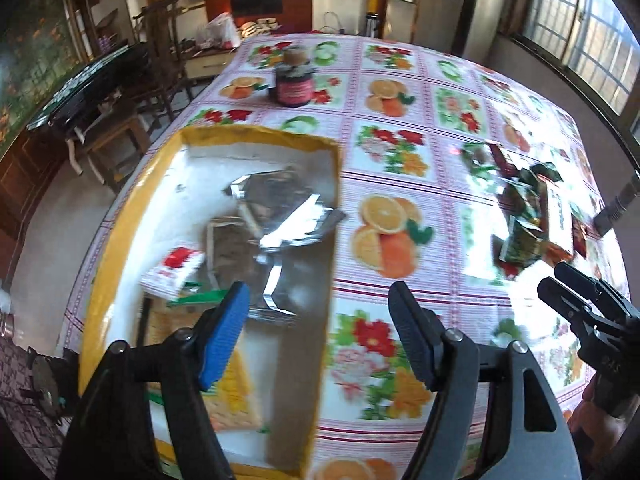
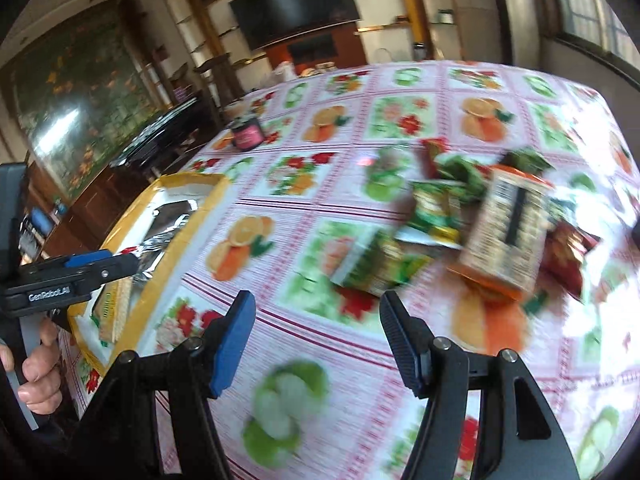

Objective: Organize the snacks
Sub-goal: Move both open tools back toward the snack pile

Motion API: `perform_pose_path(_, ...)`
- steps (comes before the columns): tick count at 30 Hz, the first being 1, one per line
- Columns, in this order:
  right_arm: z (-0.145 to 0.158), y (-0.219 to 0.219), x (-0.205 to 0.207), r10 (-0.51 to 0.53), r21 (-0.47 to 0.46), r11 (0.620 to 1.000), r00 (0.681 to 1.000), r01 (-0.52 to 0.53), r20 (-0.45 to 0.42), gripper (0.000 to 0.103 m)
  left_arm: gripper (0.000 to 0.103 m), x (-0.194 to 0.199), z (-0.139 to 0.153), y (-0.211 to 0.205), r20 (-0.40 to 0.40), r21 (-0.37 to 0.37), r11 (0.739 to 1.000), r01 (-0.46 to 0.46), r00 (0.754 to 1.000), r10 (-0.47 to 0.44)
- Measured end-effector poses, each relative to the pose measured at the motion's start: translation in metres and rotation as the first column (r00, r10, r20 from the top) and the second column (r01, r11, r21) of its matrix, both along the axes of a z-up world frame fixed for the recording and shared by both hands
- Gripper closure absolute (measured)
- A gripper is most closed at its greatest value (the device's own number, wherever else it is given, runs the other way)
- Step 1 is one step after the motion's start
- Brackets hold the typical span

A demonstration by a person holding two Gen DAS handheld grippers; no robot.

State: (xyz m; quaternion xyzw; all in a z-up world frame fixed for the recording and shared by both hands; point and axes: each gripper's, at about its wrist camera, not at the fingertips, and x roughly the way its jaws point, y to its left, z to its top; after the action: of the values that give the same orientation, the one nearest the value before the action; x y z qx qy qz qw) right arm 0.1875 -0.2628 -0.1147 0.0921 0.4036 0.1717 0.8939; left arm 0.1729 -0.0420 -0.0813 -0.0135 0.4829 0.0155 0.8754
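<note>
A yellow-rimmed white box (image 1: 256, 138) sits at the table's left edge. It holds silver foil packets (image 1: 280, 208), a red-and-white packet (image 1: 174, 270) and a cracker pack (image 1: 232, 396). My left gripper (image 1: 320, 332) is open and empty, over the box's right wall. A pile of snacks lies to the right: green packets (image 2: 434, 204), an orange box (image 2: 506, 236), red packets (image 2: 566, 260). My right gripper (image 2: 318, 340) is open and empty, just short of a green packet (image 2: 376, 268). The box also shows in the right wrist view (image 2: 188, 240).
A dark jar with a pink label (image 1: 294, 84) stands far back on the fruit-print tablecloth (image 1: 400, 152). The right gripper shows at the left wrist view's right edge (image 1: 576, 300). The left gripper and a hand show in the right wrist view (image 2: 72, 276). Chairs stand beyond the table's left edge (image 1: 120, 120).
</note>
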Motion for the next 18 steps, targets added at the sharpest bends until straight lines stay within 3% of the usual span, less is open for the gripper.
perform_pose_path(7, -0.003, -0.041, -0.014, -0.085, 0.033, 0.996, 0.996, 0.085, -0.016, 0.039, 0.029, -0.007, -0.004, -0.038, -0.017, -0.014, 0.998, 0.067, 0.998, -0.067)
perform_pose_path(18, 0.001, -0.07, -0.028, -0.144, 0.037, 0.989, 0.989, 0.144, 0.013, 0.038, 0.029, -0.014, -0.008, -0.082, -0.035, -0.014, 0.99, 0.141, 0.989, -0.142)
